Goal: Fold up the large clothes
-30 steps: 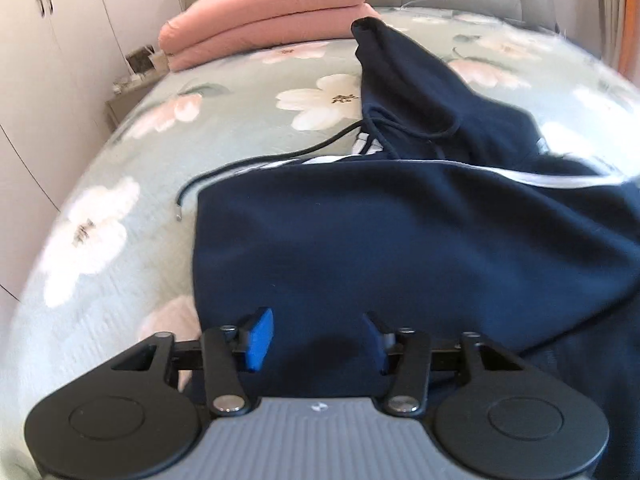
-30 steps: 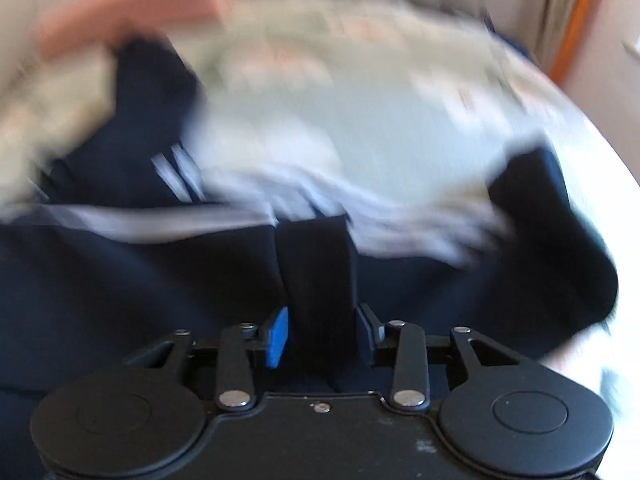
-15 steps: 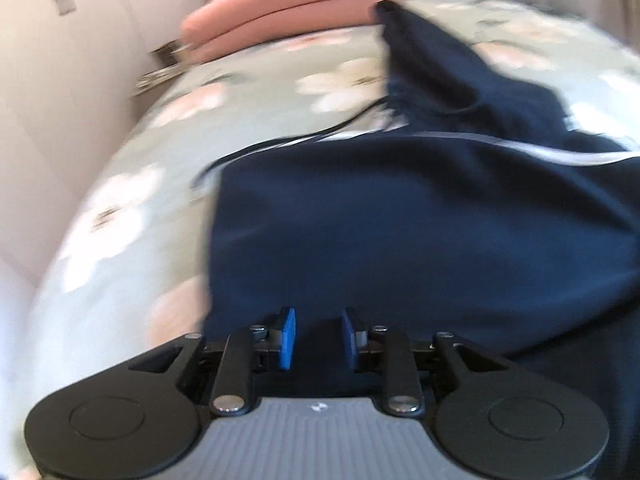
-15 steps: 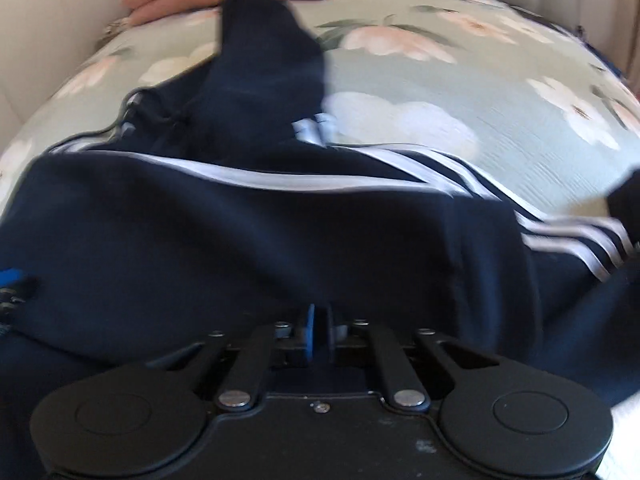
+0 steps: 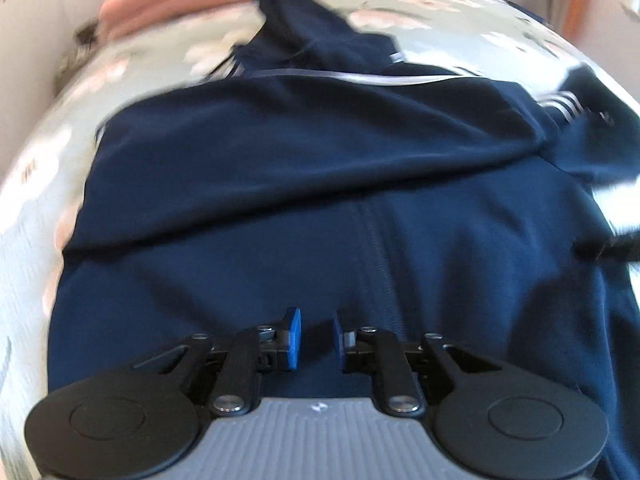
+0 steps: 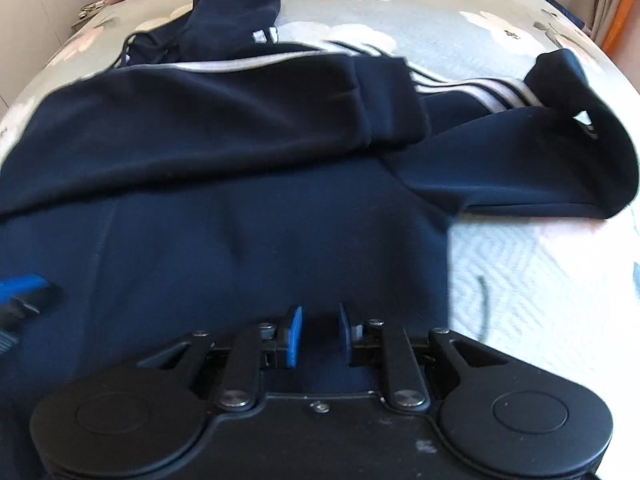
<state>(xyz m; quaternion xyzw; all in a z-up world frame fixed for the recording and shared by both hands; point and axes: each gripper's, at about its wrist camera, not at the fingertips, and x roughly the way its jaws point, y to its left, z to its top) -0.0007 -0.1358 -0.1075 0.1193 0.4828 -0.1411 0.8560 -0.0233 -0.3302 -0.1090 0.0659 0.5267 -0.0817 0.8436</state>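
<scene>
Fabric of the navy hoodie (image 5: 360,200) lies between the narrow closing left gripper (image 5: 316,334) and narrow opening right gripper (image 6: 320,332); both should pinch the hem evenly.

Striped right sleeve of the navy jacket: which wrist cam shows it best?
Right wrist view. The sleeve lies sharp there, with its white stripes and the cuff curled over the floral bedspread. In the left wrist view it is only a blurred corner at the right edge.

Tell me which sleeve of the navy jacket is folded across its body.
The sleeve lying across the chest, cuff pointing right. The other sleeve sprawls off onto the bedspread.
</scene>
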